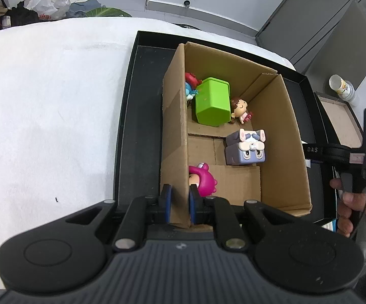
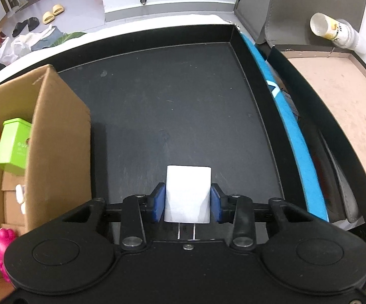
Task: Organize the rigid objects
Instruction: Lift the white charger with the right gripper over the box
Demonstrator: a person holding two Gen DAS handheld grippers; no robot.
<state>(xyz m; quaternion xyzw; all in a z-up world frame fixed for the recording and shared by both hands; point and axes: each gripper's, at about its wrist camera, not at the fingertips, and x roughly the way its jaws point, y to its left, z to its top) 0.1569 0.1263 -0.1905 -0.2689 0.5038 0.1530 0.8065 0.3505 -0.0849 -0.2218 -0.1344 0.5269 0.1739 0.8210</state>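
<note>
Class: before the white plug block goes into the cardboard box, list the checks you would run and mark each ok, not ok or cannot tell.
1. Right gripper pads on both sides of the white plug block: ok.
2. Left gripper clamps the cardboard box wall: ok.
3. Free floor in the box beside the purple cube toy: ok.
4. Green box clear of that spot: ok.
5. Block lifted off the black tray: cannot tell.

Matt corrugated cardboard box, glossy plastic toys, fluffy white cloth, matt blk tray
</note>
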